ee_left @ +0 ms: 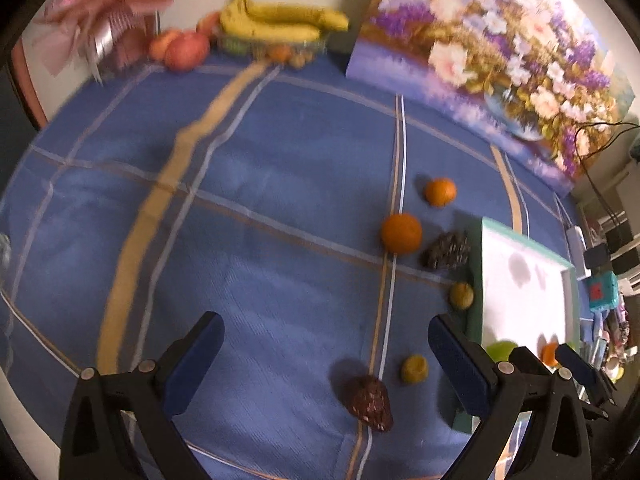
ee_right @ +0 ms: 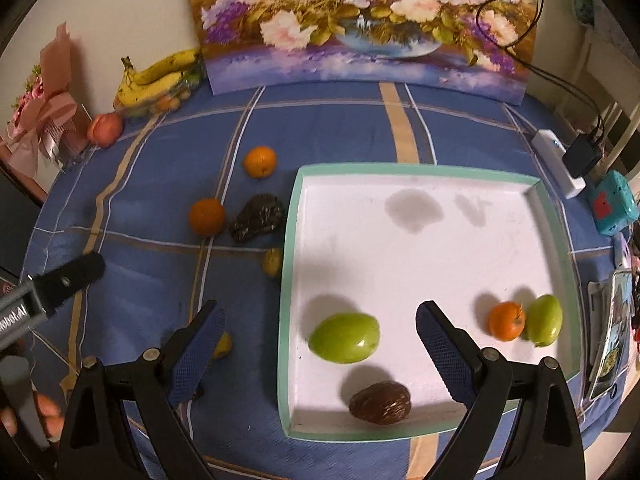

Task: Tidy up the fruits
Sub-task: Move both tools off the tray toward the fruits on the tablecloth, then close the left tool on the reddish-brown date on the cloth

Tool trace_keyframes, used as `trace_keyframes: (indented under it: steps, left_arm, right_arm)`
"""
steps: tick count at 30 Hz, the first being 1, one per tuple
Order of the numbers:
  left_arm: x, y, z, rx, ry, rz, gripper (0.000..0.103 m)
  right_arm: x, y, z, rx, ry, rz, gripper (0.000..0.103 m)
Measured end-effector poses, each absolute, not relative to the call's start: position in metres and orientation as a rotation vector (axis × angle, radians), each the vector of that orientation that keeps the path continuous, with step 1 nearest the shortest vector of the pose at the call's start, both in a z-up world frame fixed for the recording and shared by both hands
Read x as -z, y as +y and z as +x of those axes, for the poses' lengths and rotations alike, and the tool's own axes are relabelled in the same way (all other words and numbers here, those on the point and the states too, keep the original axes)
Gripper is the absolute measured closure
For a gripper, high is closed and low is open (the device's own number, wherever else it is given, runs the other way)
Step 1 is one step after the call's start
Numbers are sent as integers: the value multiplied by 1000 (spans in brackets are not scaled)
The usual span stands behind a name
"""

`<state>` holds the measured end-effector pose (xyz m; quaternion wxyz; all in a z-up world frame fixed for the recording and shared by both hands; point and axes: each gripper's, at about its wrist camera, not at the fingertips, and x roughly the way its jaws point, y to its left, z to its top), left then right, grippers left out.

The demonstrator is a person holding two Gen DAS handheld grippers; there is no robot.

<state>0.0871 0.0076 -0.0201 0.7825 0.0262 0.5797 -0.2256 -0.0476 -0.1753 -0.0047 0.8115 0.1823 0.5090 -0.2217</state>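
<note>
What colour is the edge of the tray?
The tray's rim is mint green, seen best in the right wrist view.

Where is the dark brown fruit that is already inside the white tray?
In the right wrist view, the dark brown fruit lies near the tray's front edge, just below the larger green fruit, between the open right claw's fingers.

A white tray (ee_right: 420,248) with a mint rim holds two green fruits (ee_right: 345,337), one orange (ee_right: 506,321) and a brown one (ee_right: 380,402); two oranges (ee_right: 260,161) lie beside its left edge.
</note>
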Motion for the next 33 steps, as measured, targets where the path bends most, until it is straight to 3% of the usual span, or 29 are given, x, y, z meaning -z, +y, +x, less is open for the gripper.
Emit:
trace_keyframes:
  steps: [12, 16, 24, 26, 30, 33]
  left_arm:
    - [61, 8, 67, 479, 1425, 25, 2]
    - [67, 3, 62, 506, 1462, 21, 19]
    - [72, -21, 49, 567, 1485, 56, 37]
    - [73, -25, 46, 571, 1492, 55, 51]
    - [75, -27, 46, 564, 1500, 51, 64]
    - [74, -25, 48, 560, 1488, 40, 67]
  right_arm:
    - [24, -179, -67, 530, 1145, 431, 7]
    - [23, -178, -71, 527, 1141, 438, 7]
    - [23, -178, -72, 519, 1137, 443, 7]
    - [22, -178, -73, 521, 1136, 446, 7]
    - [21, -179, -74, 520, 1132, 447, 7]
    - [21, -180, -75, 520, 1130, 447, 7]
